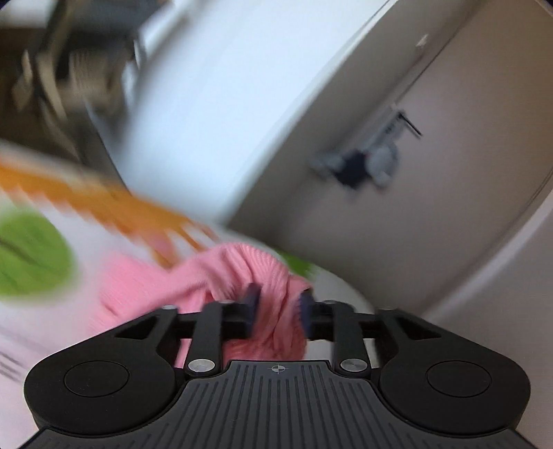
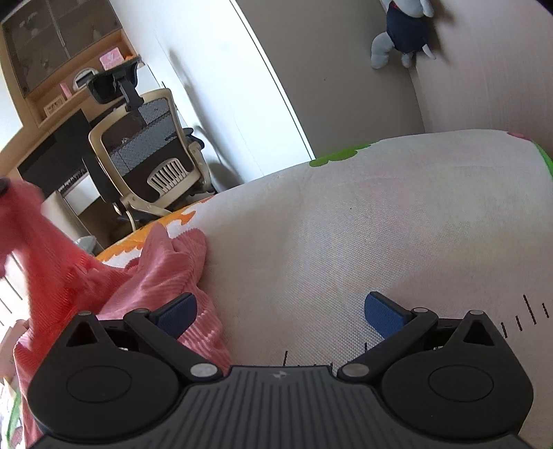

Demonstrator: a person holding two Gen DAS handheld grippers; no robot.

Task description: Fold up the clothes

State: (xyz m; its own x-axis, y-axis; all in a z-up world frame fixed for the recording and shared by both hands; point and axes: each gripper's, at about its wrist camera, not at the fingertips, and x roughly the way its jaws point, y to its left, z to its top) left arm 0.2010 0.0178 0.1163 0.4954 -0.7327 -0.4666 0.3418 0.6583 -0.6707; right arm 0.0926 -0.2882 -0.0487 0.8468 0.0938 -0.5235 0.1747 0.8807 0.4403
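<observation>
- Left tool point(image 1: 278, 312): pads closed onto a bunch of the pink ribbed knit garment point(image 1: 242, 276); cloth fills the gap btw them. The blurred view suggests fast motion.
- Right tool point(image 2: 280, 312): jaws spread wide, nothing btw them; left pad just over the garment's edge, rest over bare bedspread point(image 2: 363, 224).
- Garment point(image 2: 155, 269): crumpled heap at the near-left of the bed, one part raised up toward the left tool, the rest lying on the printed spread.
- Step, as I judge it: lifting/shaking out w/ one tool, no flat fold showing.
- Next calls for: right tool to close on a 2nd edge/corner, so the cloth can be stretched flat. Which edge it should be I can't tell.
- Desk chair point(image 2: 155, 145) and plush toy point(image 2: 401, 31) are well apart, no obstruction.
</observation>
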